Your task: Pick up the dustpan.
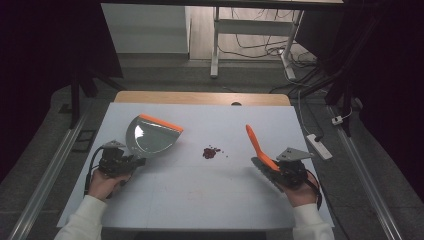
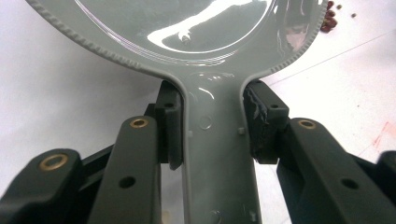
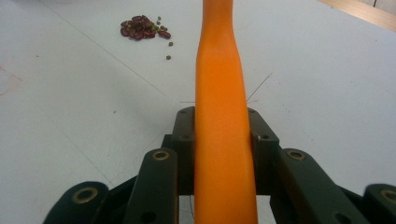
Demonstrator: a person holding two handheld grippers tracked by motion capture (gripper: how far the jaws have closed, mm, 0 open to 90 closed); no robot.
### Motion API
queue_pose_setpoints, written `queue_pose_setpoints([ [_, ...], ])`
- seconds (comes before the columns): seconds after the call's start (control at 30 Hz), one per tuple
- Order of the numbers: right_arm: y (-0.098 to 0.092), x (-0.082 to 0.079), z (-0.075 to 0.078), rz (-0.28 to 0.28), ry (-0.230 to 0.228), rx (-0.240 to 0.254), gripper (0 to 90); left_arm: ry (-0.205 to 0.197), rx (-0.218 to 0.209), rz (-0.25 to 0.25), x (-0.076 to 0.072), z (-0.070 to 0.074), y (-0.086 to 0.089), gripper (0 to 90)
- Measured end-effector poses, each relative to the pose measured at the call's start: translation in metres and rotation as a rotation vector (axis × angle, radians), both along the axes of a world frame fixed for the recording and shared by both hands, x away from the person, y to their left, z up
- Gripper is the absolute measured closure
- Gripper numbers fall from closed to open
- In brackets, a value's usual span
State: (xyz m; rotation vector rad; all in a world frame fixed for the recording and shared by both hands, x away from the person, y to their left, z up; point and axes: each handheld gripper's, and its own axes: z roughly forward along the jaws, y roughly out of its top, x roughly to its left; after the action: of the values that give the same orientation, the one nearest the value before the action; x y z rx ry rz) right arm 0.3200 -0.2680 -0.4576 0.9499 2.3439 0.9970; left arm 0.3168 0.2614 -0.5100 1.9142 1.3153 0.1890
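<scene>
A grey dustpan (image 1: 150,137) with an orange front edge lies on the white table cover, its mouth toward the far right. My left gripper (image 1: 136,162) is shut on its handle (image 2: 217,154), one jaw on each side, and the glossy pan (image 2: 187,28) spreads just beyond the jaws. An orange-handled brush (image 1: 256,142) is held by my right gripper (image 1: 278,168), shut on the handle (image 3: 219,93), which points up and away. A small pile of red beans (image 1: 211,152) with a few green ones lies between the two tools, and the beans (image 3: 142,27) sit far left of the handle.
The white cover (image 1: 200,200) spreads over a wooden table whose far edge (image 1: 200,97) shows. A white power strip (image 1: 319,146) lies on the floor past the right edge. Desk legs and cables stand beyond the table. A faint red mark (image 2: 380,135) stains the cover.
</scene>
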Motion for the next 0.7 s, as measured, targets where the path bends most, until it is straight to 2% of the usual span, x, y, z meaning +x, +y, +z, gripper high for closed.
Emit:
queue_pose_setpoints([
  [0.13, 0.001, 0.001, 0.002, -0.005, -0.01, -0.008, 69.9, -0.007, -0.027, -0.029, 0.003, 0.005, 0.002, 61.8],
  [0.3, 0.0, 0.002, 0.003, -0.013, -0.011, 0.001, 69.9, -0.026, -0.033, -0.052, -0.001, 0.011, 0.003, 61.8],
  [0.47, 0.002, 0.003, 0.002, -0.001, -0.011, -0.002, 69.9, -0.042, -0.032, -0.078, -0.006, 0.014, 0.003, 61.9],
  [0.7, 0.005, 0.006, 0.004, 0.01, -0.022, 0.004, 69.9, -0.045, -0.005, -0.131, -0.006, 0.016, -0.005, 61.8],
])
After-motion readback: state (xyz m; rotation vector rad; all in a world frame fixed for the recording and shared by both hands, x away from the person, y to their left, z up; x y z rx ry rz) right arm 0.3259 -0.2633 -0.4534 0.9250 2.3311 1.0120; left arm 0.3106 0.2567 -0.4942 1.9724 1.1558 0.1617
